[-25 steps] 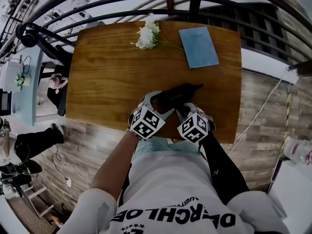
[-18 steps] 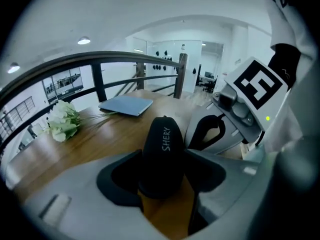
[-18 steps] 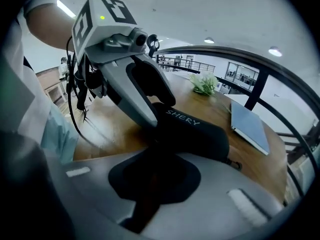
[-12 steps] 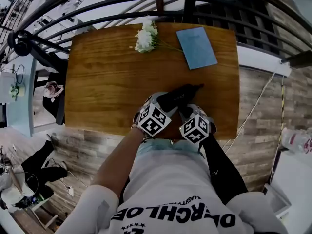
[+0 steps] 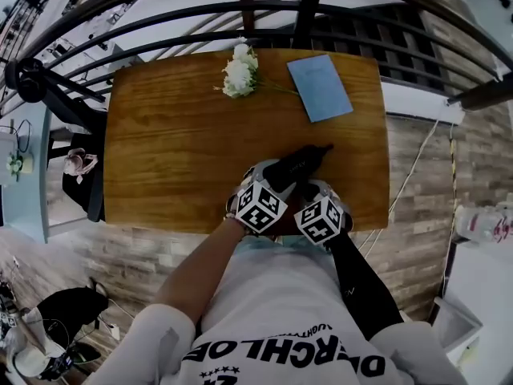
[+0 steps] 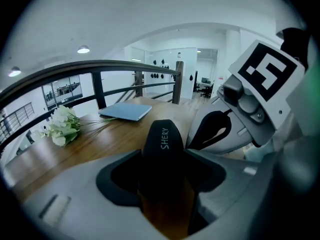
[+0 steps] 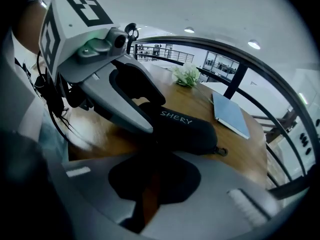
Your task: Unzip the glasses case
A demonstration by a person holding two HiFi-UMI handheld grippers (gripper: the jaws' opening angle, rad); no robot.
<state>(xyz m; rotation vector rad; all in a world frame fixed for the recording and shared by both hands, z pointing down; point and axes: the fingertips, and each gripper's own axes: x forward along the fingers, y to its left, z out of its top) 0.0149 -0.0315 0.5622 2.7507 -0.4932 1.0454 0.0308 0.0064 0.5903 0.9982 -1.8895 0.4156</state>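
Observation:
A black glasses case (image 5: 298, 164) printed SHERY lies on the wooden table (image 5: 176, 151) near its front edge, pointing away to the right. My left gripper (image 5: 270, 181) is shut on the case's near end, and the case (image 6: 162, 144) fills the gap between its jaws. My right gripper (image 5: 305, 191) sits just right of it at the case's near side, shut. What its pads (image 7: 150, 184) pinch is too dark to make out. A small pull loop (image 7: 220, 151) sticks out at the case's far end. The left gripper (image 7: 125, 99) also shows in the right gripper view.
White flowers (image 5: 240, 70) and a blue notebook (image 5: 319, 87) lie at the table's far side. A dark curved railing (image 5: 240, 10) runs behind the table. The table's front edge (image 5: 200, 227) is right under my hands, with the floor below it.
Both grippers stay at the case's near end. The right gripper has rolled a little, and the two marker cubes now sit slightly closer together.

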